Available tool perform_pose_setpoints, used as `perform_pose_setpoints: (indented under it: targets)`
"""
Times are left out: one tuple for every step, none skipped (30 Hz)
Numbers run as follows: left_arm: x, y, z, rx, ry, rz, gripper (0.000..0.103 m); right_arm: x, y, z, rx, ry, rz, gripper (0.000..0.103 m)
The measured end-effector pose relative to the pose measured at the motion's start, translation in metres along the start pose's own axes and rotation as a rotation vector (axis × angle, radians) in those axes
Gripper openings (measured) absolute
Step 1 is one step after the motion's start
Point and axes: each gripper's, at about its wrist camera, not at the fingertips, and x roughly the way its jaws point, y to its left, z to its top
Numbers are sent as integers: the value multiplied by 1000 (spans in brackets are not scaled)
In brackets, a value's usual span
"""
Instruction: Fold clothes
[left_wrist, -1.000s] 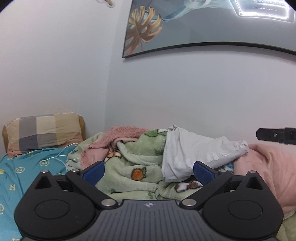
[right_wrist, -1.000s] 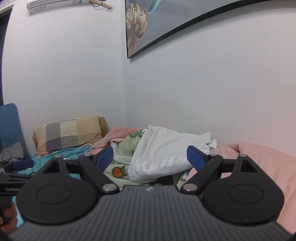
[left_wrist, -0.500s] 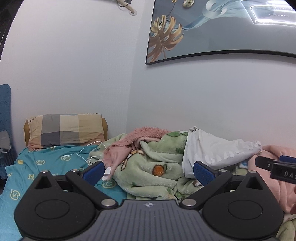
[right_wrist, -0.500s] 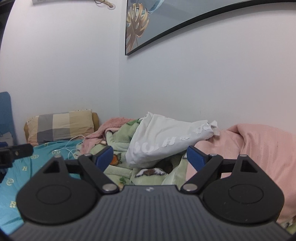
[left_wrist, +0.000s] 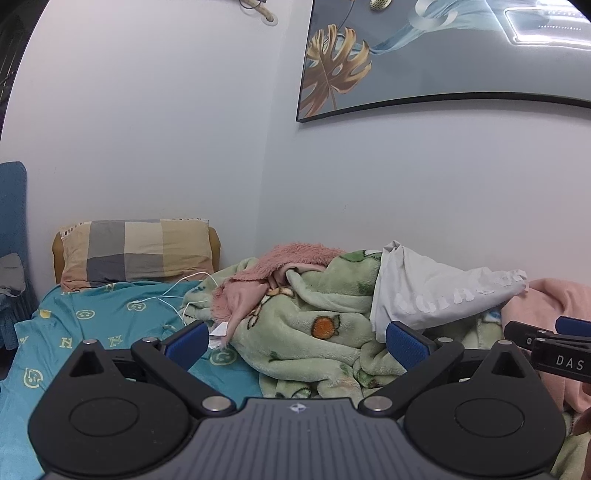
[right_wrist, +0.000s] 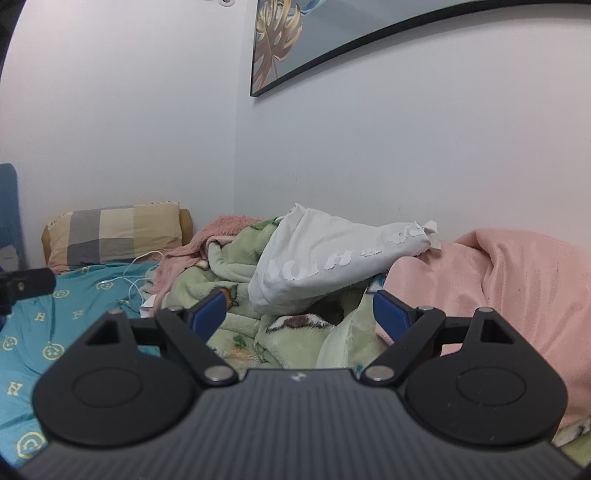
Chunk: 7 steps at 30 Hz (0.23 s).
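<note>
A crumpled white garment with pale lettering (left_wrist: 436, 291) (right_wrist: 332, 262) lies on top of a rumpled green fleece blanket (left_wrist: 306, 325) (right_wrist: 236, 273) on the bed. A fuzzy pink cloth (left_wrist: 280, 262) (right_wrist: 218, 229) sits at the pile's back left. My left gripper (left_wrist: 295, 341) is open and empty, short of the pile. My right gripper (right_wrist: 299, 317) is open and empty too, pointing at the white garment from just in front. The right gripper's tip shows at the right edge of the left wrist view.
A checked pillow (left_wrist: 136, 247) (right_wrist: 114, 232) leans on the wall at the bed's head. White earphone cables (left_wrist: 177, 291) lie on the teal sheet (left_wrist: 103, 332) (right_wrist: 55, 325). A pink blanket (right_wrist: 509, 291) is heaped on the right. A framed leaf picture (left_wrist: 424, 51) hangs above.
Both views have shifted: the left gripper has swung left, showing more teal sheet and pillow. The right gripper has dropped lower and closer to the pile. Jaws of both stay wide.
</note>
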Motion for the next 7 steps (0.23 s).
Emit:
perform_pose_setpoints:
  targets:
    - [-1,0,0,0,0,-1,103,0,-1,0,4,1,-3,88]
    - [-1,1,0,-1,-1,-3,103,-1,-1,0,5,-1,-7,88]
    - [-2,1,0,-1,-2,-6,103,-2,-1,1,5,-3,-10,88]
    - [-3,1,0,-1,-3,-10,103,-3,-1,1,7,-5,-12,88]
    - [-4,1,0,-1,-4,-14,103,-4,-2,2,10,-6,-13,88]
    - [-5,1,0,-1,-6,-15,103,-5,-2,2,14,-7,-13,88]
    - [-6,0,1,2,-8,-14,103,-7,-3,3,18,-8,-13,88]
